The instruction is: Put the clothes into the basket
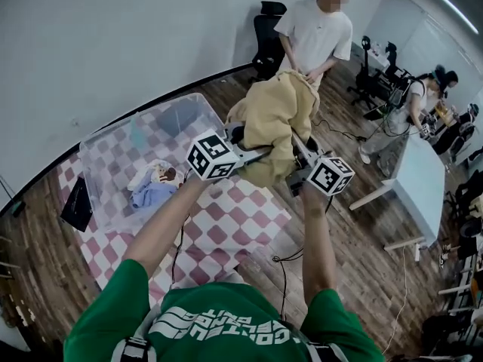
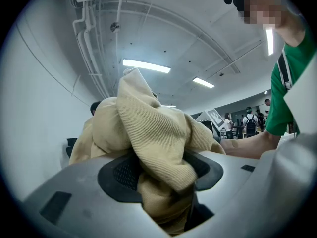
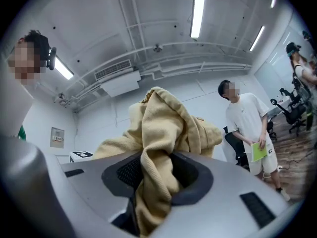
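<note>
The left gripper (image 1: 253, 155) and right gripper (image 1: 300, 157) each have fingers clamped on a fold of the tan garment (image 1: 275, 115), apparently sharing its bulk to lift it toward the nearby clear basket (image 1: 102, 138).

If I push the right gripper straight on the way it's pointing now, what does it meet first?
The right gripper is shut on the tan garment, which bunches directly ahead of its jaws. Beyond it, the person in the white shirt seems close behind; depth is unclear.
</note>
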Demonstrator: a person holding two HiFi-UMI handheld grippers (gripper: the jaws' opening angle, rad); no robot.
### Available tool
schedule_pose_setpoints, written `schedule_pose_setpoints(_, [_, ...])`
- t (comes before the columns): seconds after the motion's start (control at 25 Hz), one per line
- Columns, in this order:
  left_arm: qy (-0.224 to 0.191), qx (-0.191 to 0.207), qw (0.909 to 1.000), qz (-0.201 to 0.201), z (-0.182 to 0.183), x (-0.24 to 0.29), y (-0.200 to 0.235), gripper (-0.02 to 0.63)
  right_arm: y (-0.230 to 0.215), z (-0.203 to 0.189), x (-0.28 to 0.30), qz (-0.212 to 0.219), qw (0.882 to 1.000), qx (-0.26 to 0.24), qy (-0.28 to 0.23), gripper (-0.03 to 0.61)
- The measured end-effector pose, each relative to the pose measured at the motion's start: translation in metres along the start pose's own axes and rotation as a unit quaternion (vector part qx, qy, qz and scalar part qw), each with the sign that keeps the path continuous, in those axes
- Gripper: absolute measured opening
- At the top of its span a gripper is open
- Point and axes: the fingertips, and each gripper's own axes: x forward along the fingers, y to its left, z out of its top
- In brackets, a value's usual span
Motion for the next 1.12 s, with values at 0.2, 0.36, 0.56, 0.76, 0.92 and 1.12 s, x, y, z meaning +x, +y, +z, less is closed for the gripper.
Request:
schedule_pose_setpoints(0.2, [-0.006,0.018,0.9980,0.060,0.017,-0.061,0.034,0.235,0.044,-0.001,0.063,0.064,0.998,0.000,0.000,0.137])
schedule_pose_setpoints(0.36, [-0.005,0.024,0.9939,0.107,0.023,-0.112,0.053,0.235,0.082,-0.010,0.106,0.113,0.994,0.002,0.009,0.137])
schedule_pose_setpoints(0.56, [-0.001,0.018,0.9856,0.168,0.015,-0.181,0.075,0.235,0.130,-0.038,0.160,0.174,0.984,0.015,0.030,0.137])
schedule_pose_setpoints(0.76, [0.008,0.011,0.9755,0.220,0.003,-0.246,0.090,0.235,0.176,-0.071,0.205,0.221,0.974,0.031,0.049,0.137])
schedule_pose_setpoints(0.92, [0.017,-0.010,0.9676,0.252,-0.018,-0.284,0.099,0.235,0.198,-0.104,0.232,0.244,0.966,0.042,0.075,0.137])
schedule_pose_setpoints(1.12, [0.035,-0.047,0.9597,0.275,-0.062,-0.313,0.111,0.235,0.204,-0.156,0.255,0.251,0.959,0.059,0.114,0.137])
